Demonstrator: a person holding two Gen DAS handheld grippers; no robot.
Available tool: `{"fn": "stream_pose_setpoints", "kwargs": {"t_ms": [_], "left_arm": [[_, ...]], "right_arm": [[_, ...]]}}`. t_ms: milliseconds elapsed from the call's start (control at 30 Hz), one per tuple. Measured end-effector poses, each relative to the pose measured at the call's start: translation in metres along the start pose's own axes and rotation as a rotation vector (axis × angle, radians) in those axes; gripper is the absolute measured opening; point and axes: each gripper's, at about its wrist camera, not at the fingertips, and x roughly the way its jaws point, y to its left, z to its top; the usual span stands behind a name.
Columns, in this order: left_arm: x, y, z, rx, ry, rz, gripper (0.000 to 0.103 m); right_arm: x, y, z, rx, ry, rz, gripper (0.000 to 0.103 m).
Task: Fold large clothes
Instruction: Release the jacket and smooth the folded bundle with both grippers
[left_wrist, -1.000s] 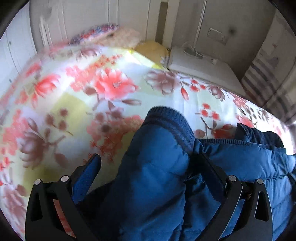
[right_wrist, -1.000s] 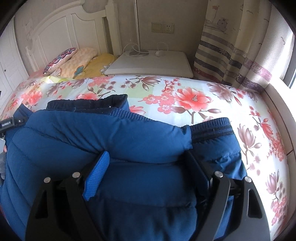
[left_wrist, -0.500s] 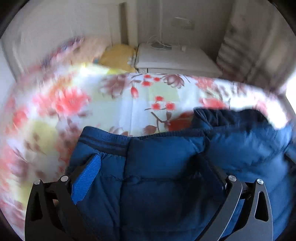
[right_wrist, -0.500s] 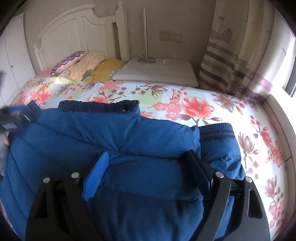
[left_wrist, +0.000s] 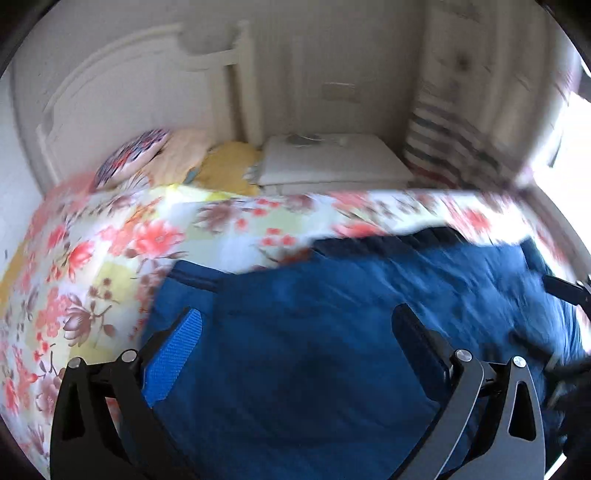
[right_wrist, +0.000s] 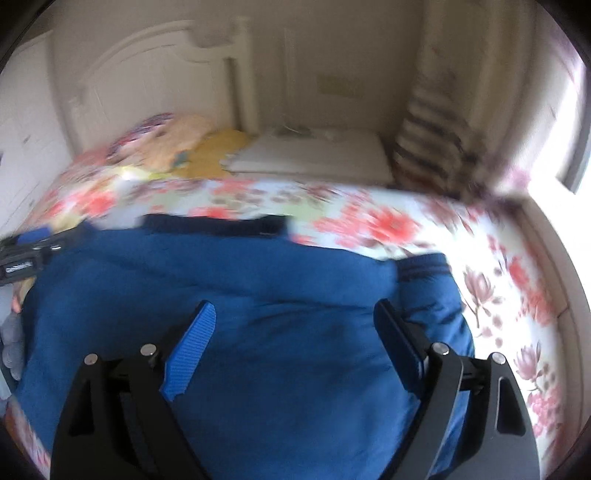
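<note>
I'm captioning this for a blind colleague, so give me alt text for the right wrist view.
A puffy blue jacket lies on a floral bedspread, with the right gripper open above it, fingers spread wide. Behind are pillows, a white headboard and a striped curtain; the image is motion-blurred.

A home bedroom: floral bedspread (left_wrist: 122, 251), pillows (left_wrist: 173, 162) against white headboard (left_wrist: 129, 103), striped curtain (left_wrist: 450, 147) by window.
</note>
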Motion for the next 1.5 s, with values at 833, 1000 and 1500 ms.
{"fn": "stream_pose_setpoints", "kwargs": {"t_ms": [833,1000,1500], "left_arm": [[-0.035,0.063,-0.066,-0.185,-0.028,0.139,0.099],[-0.058,-0.005,-0.081,-0.033,-0.043,0.022,0.099],[-0.051,0.068,-0.132,-0.176,-0.012,0.097,0.099]], "right_arm": [[-0.04,-0.035,-0.073,0.106,-0.018,-0.115,0.095],[-0.087,0.024,-0.085,-0.04,-0.108,-0.015,0.095],[-0.079,-0.001,-0.12,-0.031,-0.036,-0.088,0.1]]}}
